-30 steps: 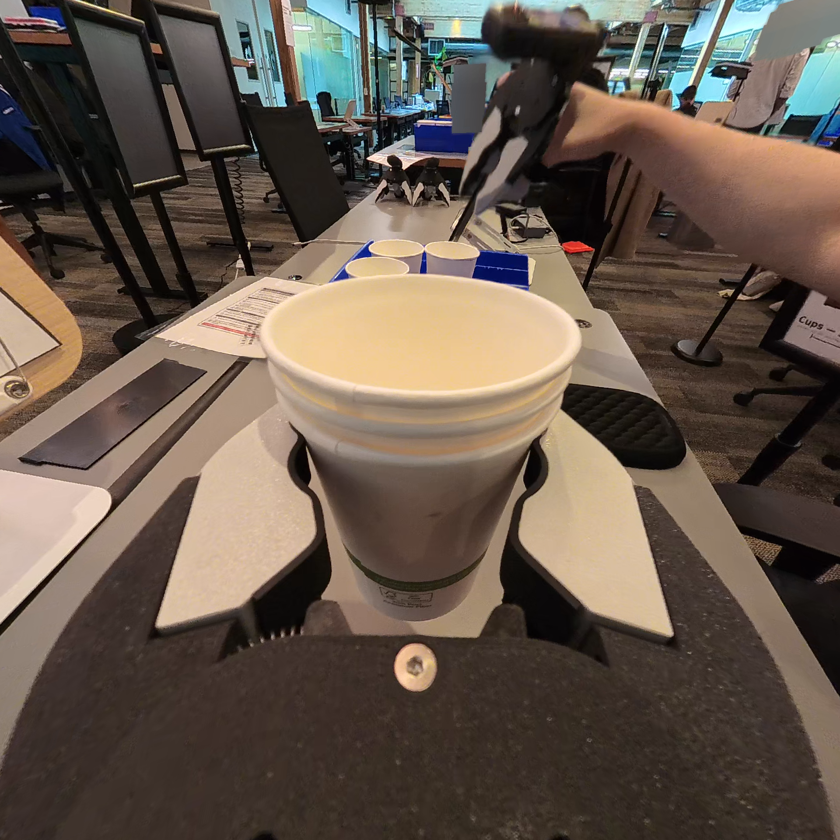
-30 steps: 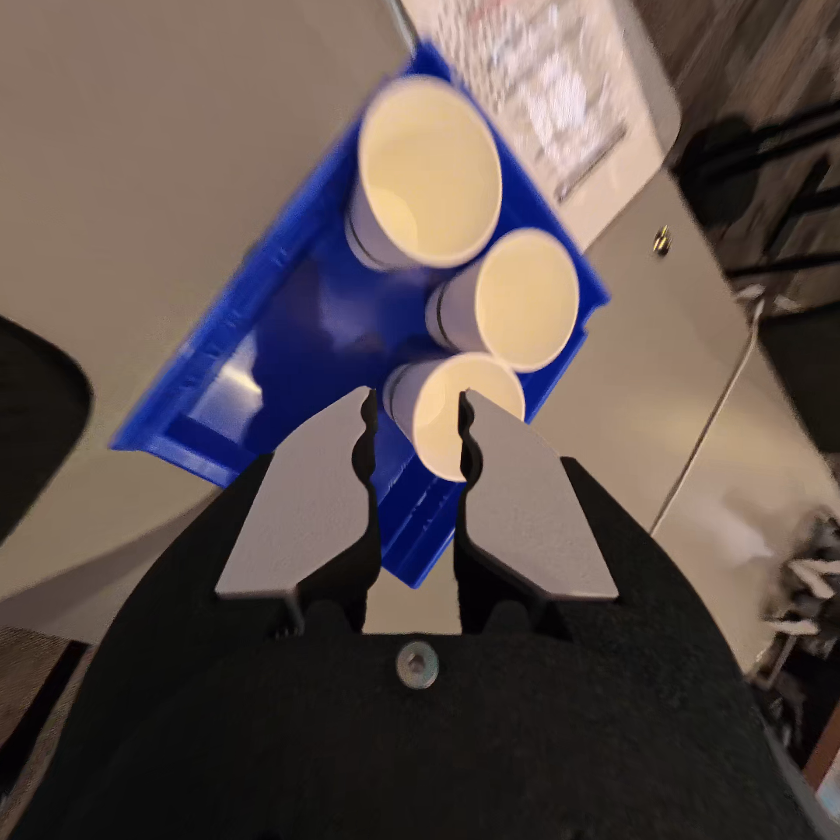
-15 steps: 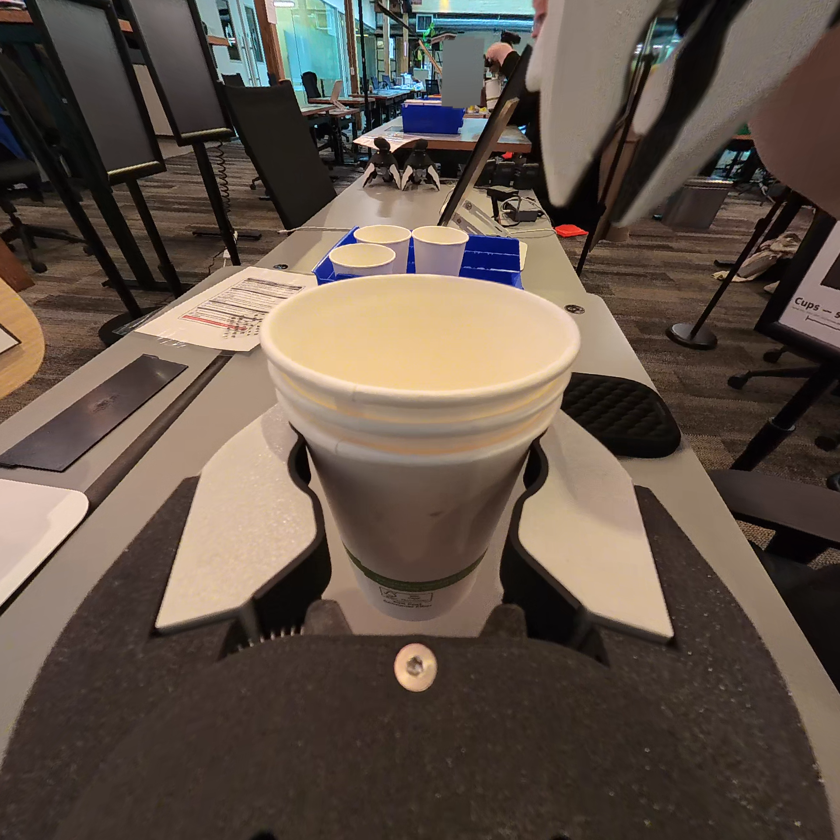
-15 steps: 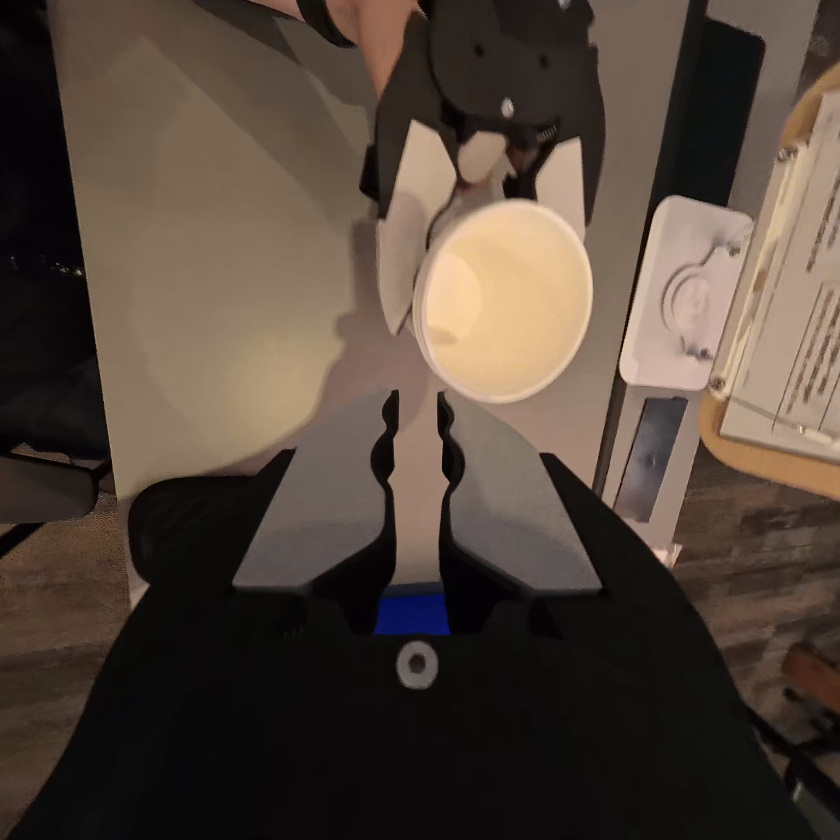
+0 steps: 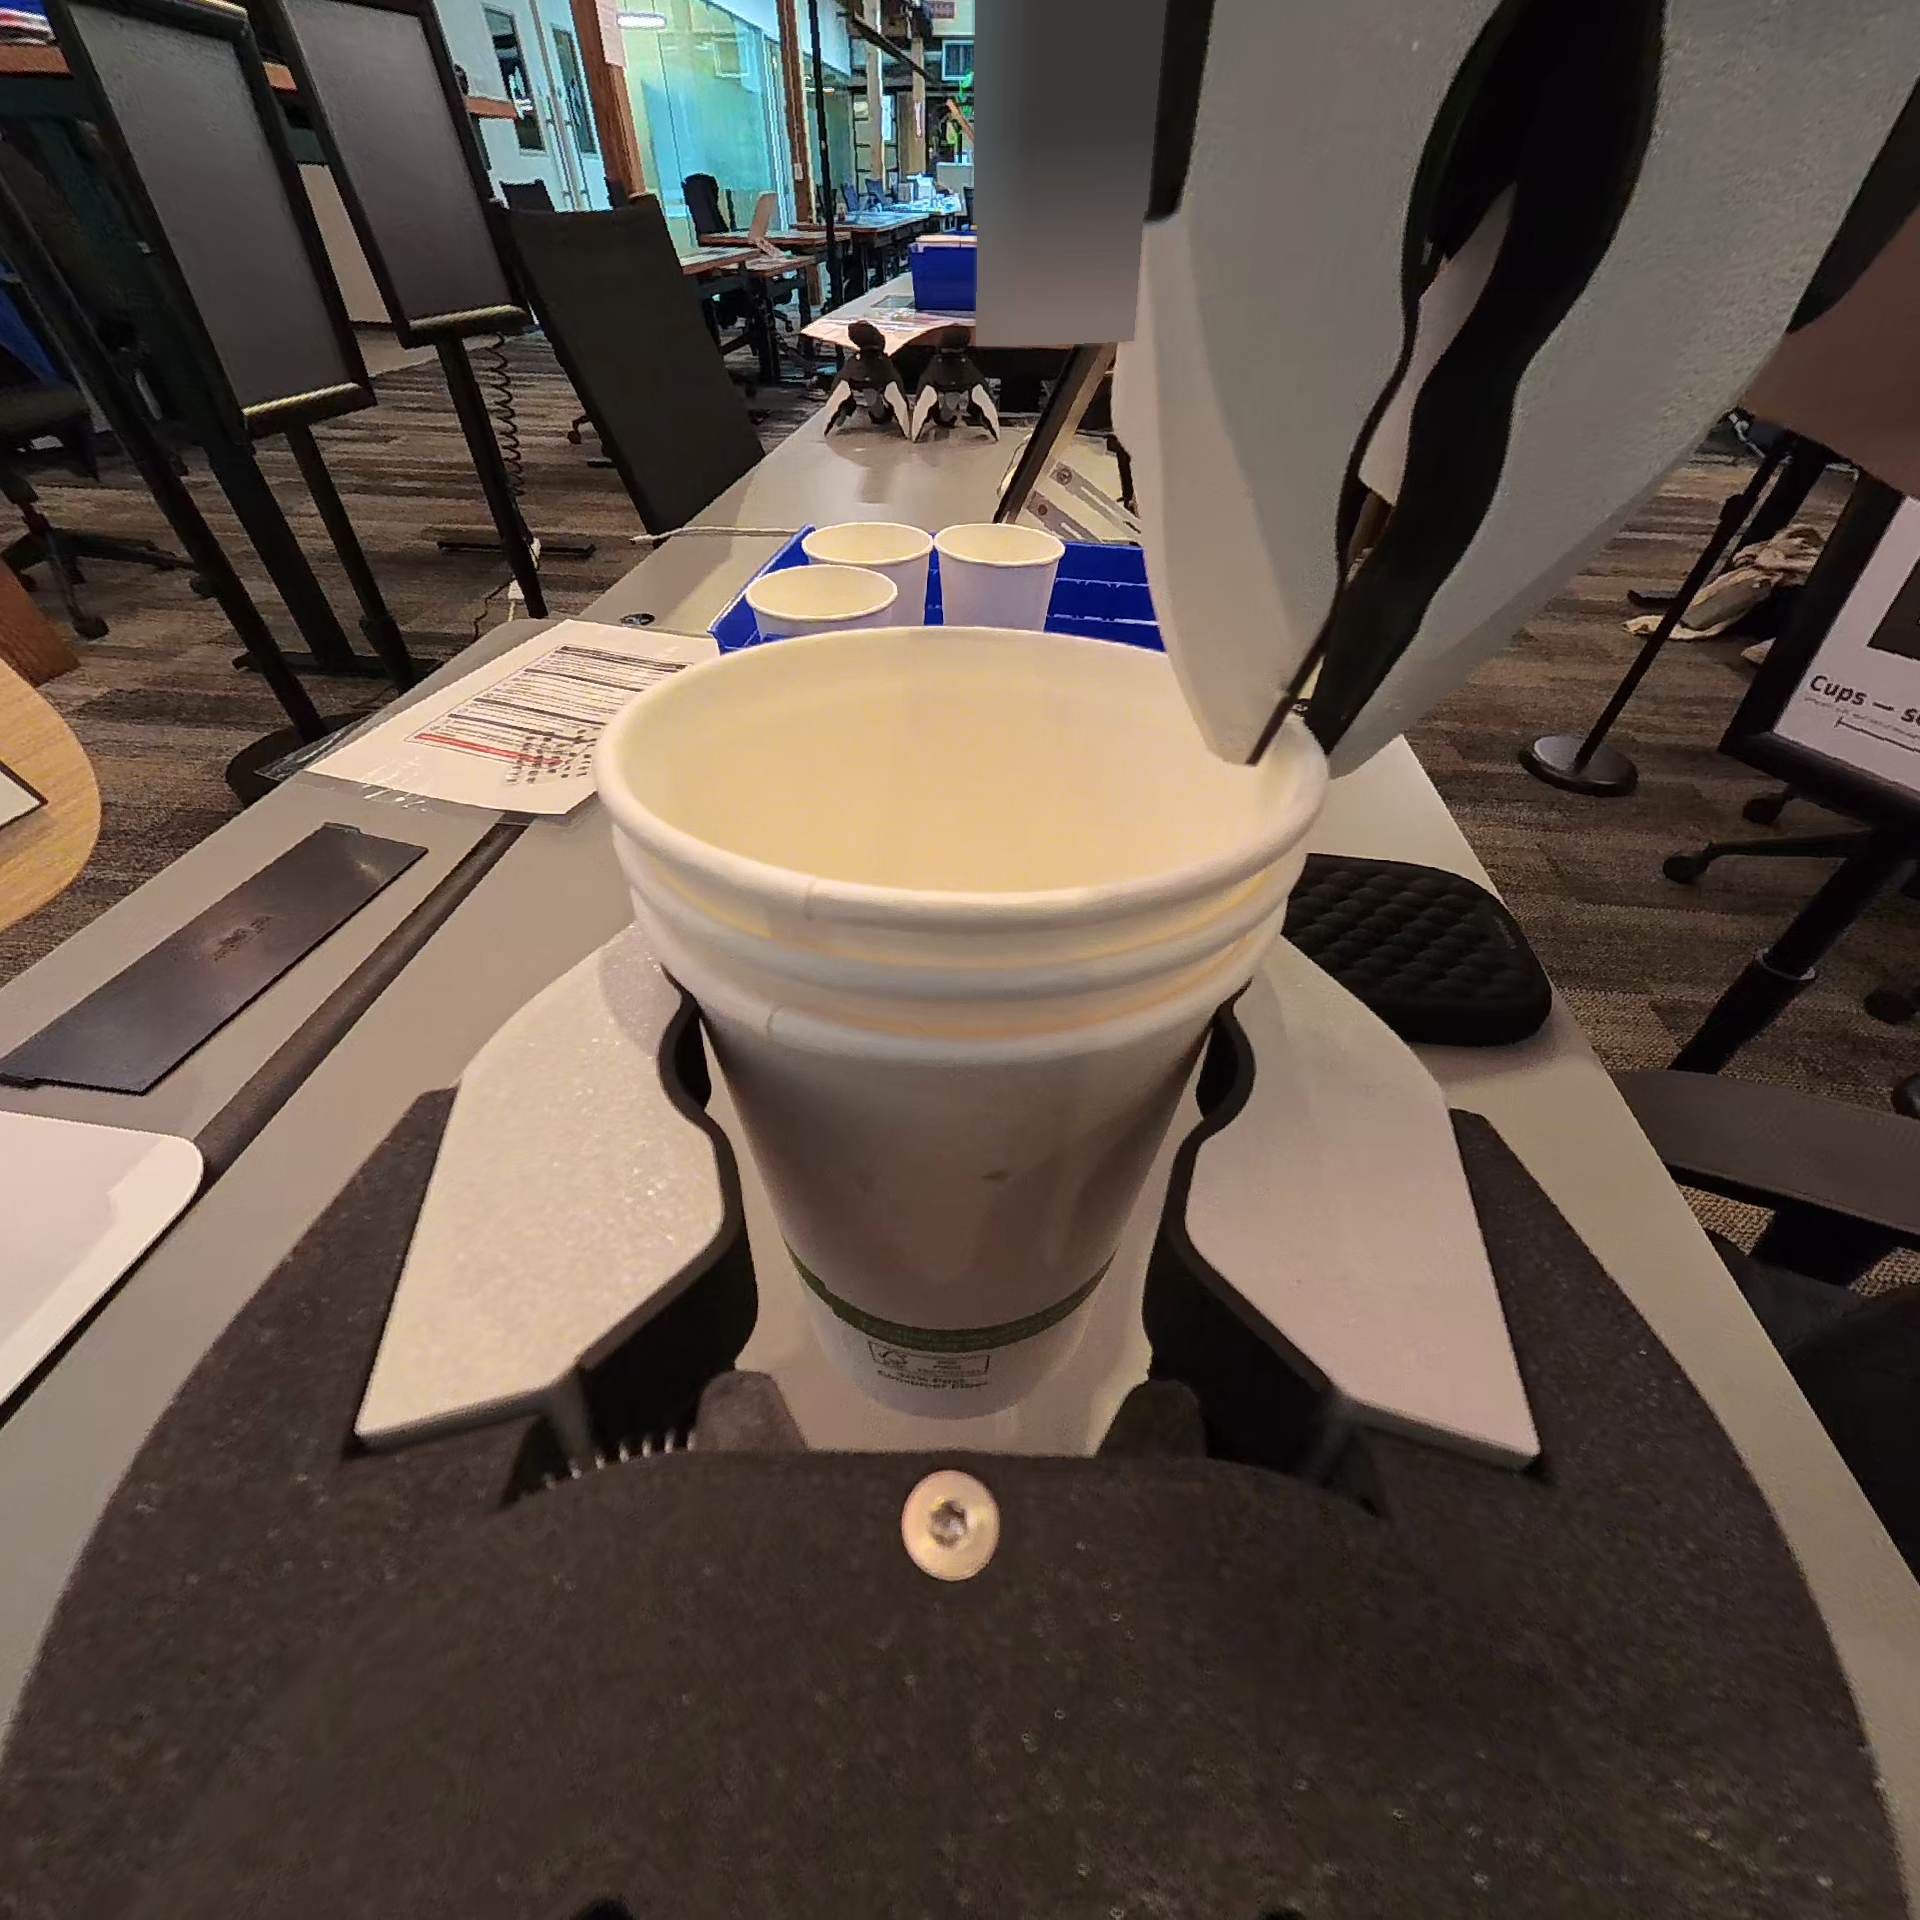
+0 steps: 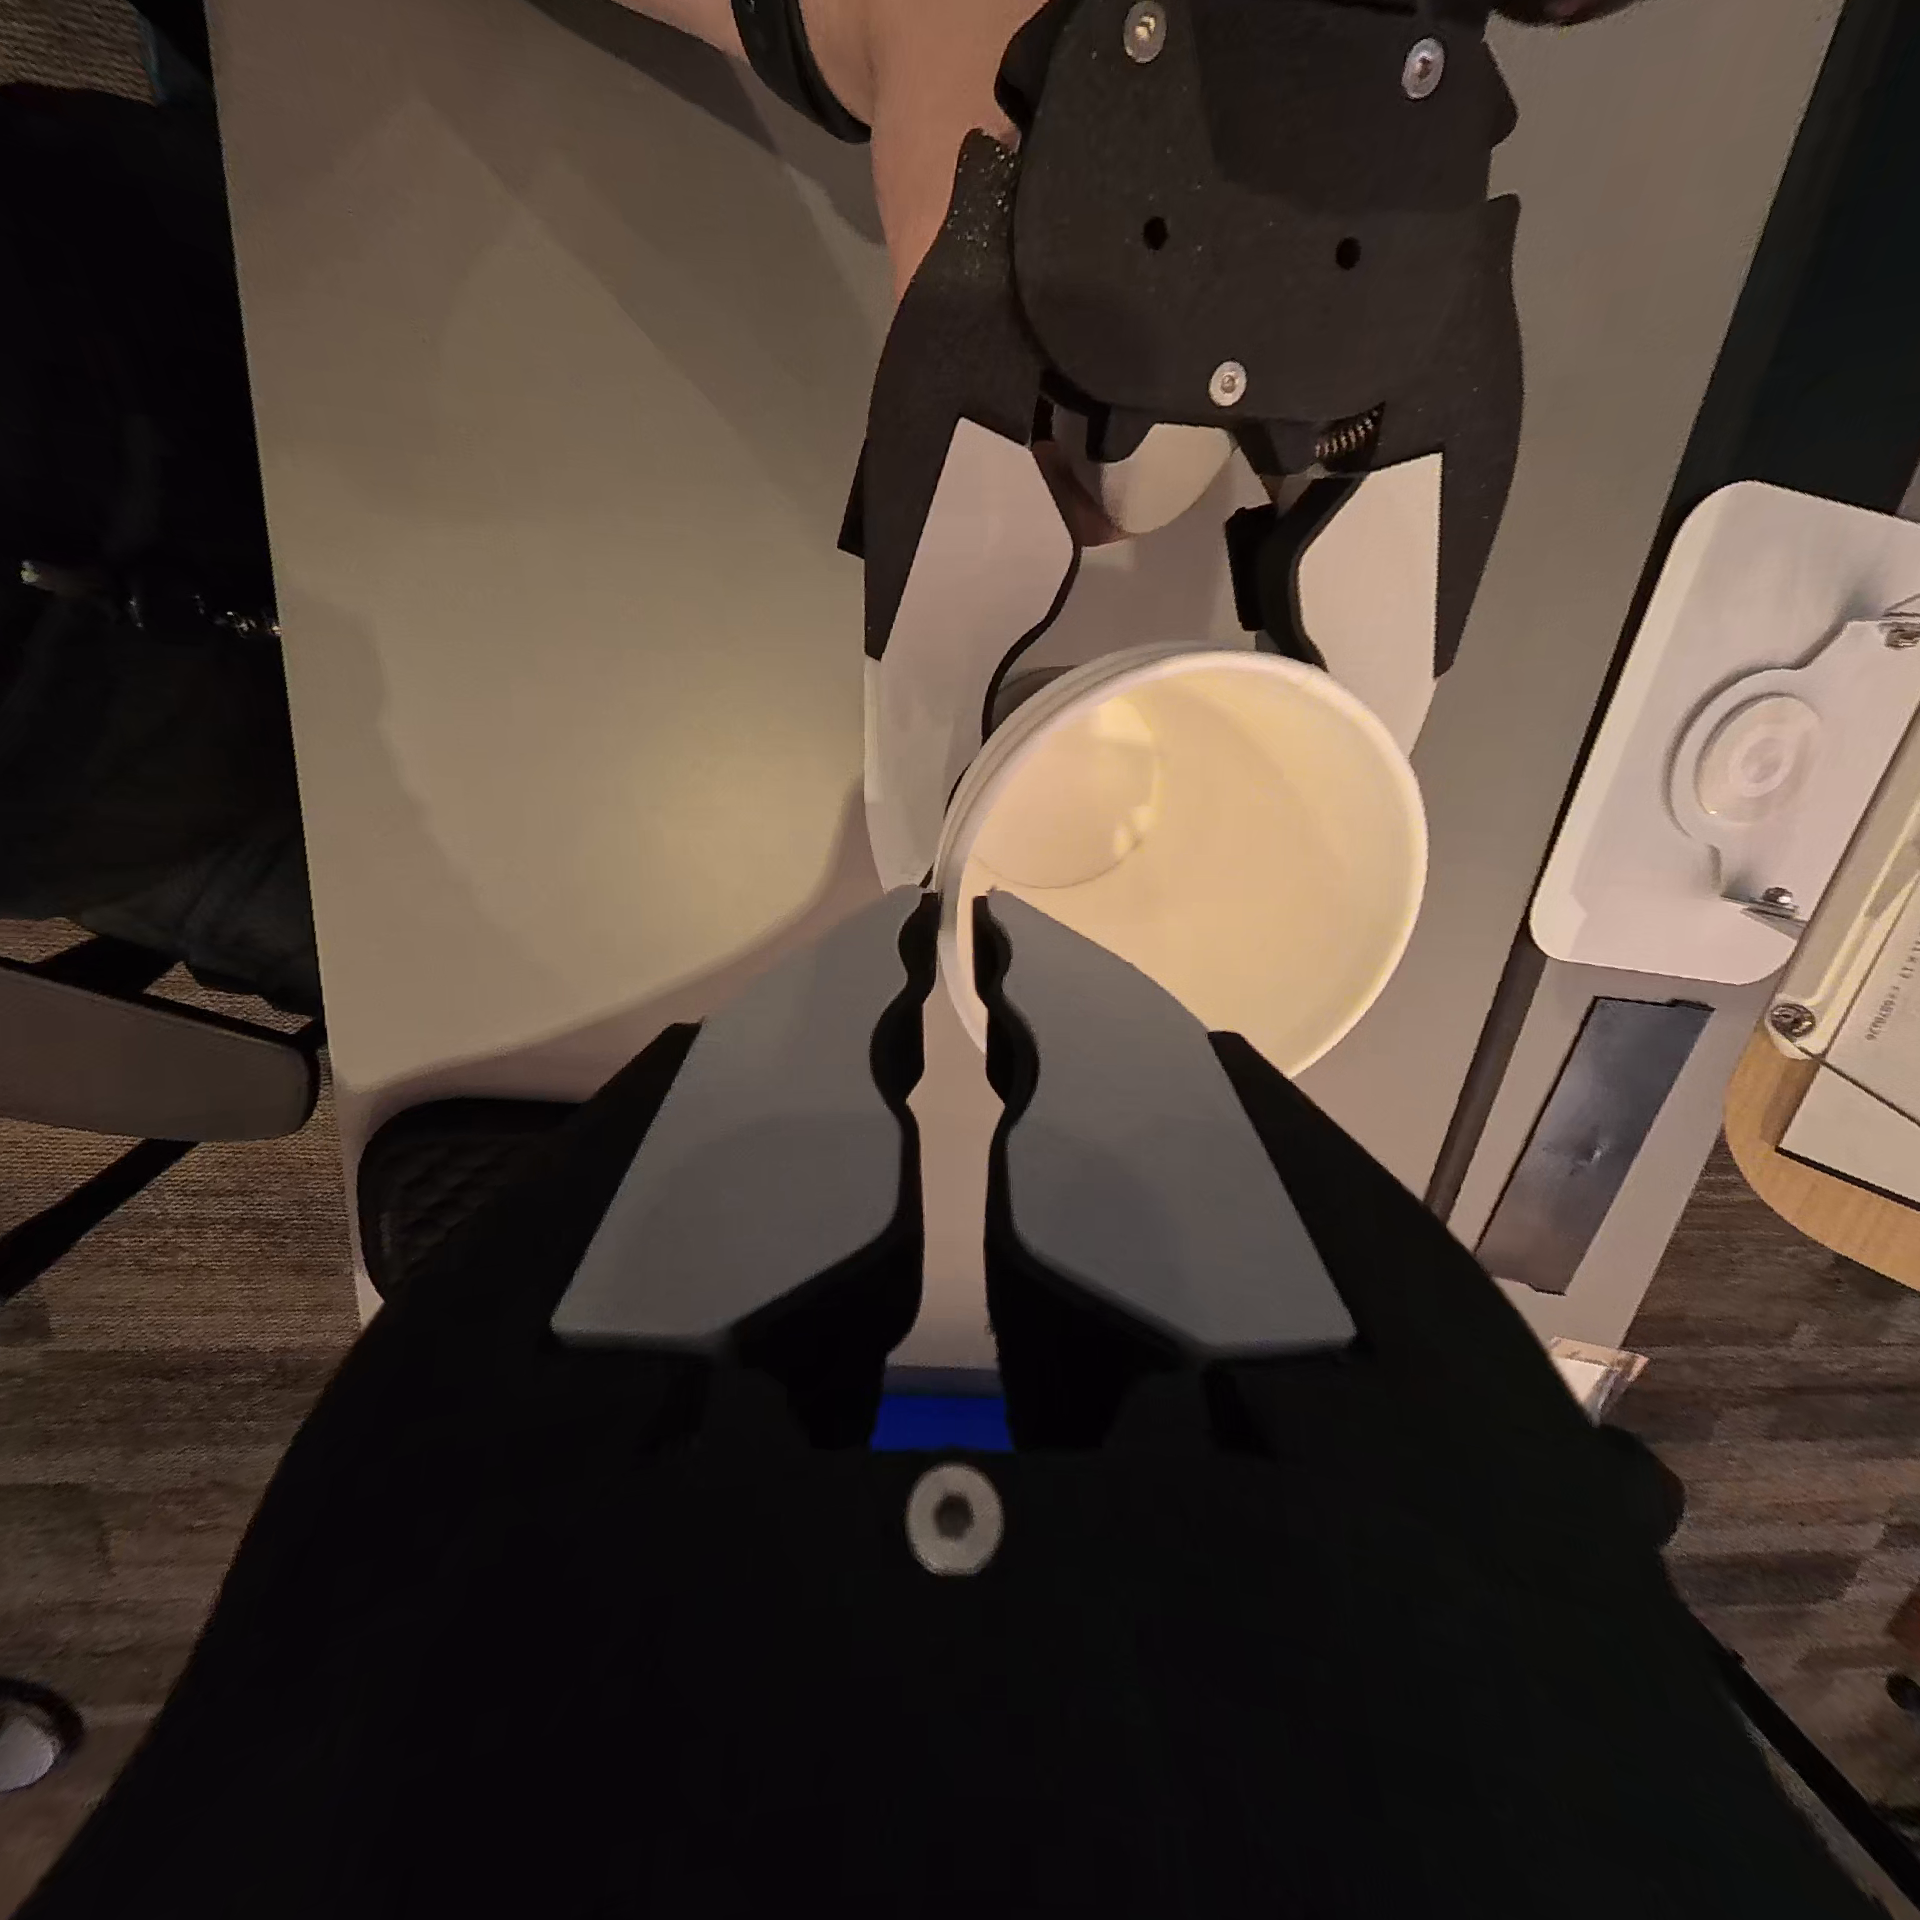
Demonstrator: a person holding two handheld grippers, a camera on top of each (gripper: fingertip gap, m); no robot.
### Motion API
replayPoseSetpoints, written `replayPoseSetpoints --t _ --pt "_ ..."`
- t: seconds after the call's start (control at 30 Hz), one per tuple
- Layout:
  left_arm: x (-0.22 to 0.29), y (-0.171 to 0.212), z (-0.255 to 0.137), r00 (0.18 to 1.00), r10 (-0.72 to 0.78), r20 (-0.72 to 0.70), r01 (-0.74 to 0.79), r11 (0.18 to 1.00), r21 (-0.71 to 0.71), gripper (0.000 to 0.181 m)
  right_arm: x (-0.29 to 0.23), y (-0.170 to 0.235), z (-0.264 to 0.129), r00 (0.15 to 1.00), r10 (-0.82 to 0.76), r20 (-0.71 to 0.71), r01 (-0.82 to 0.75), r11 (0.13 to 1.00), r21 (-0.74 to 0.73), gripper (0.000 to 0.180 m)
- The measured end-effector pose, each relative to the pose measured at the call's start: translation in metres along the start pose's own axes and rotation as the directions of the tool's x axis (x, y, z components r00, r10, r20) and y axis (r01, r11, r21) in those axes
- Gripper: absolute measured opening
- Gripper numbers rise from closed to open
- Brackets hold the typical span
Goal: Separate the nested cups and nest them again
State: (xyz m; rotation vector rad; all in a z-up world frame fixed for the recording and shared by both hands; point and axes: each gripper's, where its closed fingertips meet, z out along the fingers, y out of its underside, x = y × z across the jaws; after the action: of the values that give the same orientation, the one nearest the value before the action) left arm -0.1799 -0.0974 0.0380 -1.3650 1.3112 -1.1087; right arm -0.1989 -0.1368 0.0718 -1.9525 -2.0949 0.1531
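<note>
A stack of nested white paper cups [image 5: 956, 1143] stands upright in my left gripper [image 5: 951, 1018], which is shut on its lower wall just above the grey table [image 5: 644, 582]. My right gripper [image 6: 951, 904] hangs over the stack [image 6: 1195, 852], pointing down. Its fingertips [image 5: 1247, 727] straddle the right side of the top cup's rim, one inside and one outside, pinched narrowly on it. Farther back, three single white cups [image 5: 821, 608] stand in a blue bin [image 5: 1101, 603].
A black wrist pad [image 5: 1413, 956] lies to the right of the stack. A printed sheet [image 5: 520, 727] and a black strip [image 5: 229, 945] lie to the left. A white holder [image 6: 1714, 748] sits at the table's left edge. Easels, chairs and a sign stand [image 5: 1849, 644] surround the table.
My right gripper left the blue bin, swung over the held stack and came down onto its rim while its fingers narrowed. My left gripper stayed shut on the stack.
</note>
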Motion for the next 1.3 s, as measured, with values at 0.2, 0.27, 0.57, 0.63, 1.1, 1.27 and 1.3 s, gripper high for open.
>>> replayPoseSetpoints --t 0.2,0.27,0.57,0.63,1.1,1.27,1.3 --pt "0.000 -0.003 -0.001 1.000 0.001 0.004 -0.001 1.000 0.013 0.093 -0.001 -0.003 0.000 0.999 0.018 0.035 -0.018 1.000 0.021 0.003" --pt "-0.001 -0.004 -0.002 1.000 -0.007 0.001 0.006 1.000 0.019 0.093 0.000 -0.004 -0.001 0.999 0.018 0.030 -0.018 1.000 0.026 0.003" --pt "-0.002 -0.005 -0.004 1.000 -0.014 -0.001 0.014 0.999 0.030 0.093 0.003 -0.006 -0.006 0.999 0.018 0.028 -0.019 0.999 0.026 0.003" --pt "-0.003 -0.004 -0.003 1.000 -0.012 0.004 0.012 1.000 0.027 0.093 0.004 -0.008 -0.010 0.999 0.022 0.028 -0.023 0.999 0.032 0.003" --pt "-0.006 0.001 -0.002 1.000 -0.015 0.003 0.015 1.000 0.012 0.093 0.021 -0.018 -0.071 0.995 0.033 -0.092 -0.022 0.993 0.116 0.003" --pt "-0.010 0.007 -0.002 1.000 -0.028 0.007 0.028 1.000 -0.003 0.093 0.028 -0.002 -0.098 0.985 0.084 -0.152 -0.060 0.986 0.158 0.002" --pt "-0.010 0.008 -0.002 1.000 -0.029 0.008 0.029 1.000 -0.007 0.093 0.030 0.006 -0.104 0.981 0.103 -0.167 -0.076 0.984 0.159 0.002"
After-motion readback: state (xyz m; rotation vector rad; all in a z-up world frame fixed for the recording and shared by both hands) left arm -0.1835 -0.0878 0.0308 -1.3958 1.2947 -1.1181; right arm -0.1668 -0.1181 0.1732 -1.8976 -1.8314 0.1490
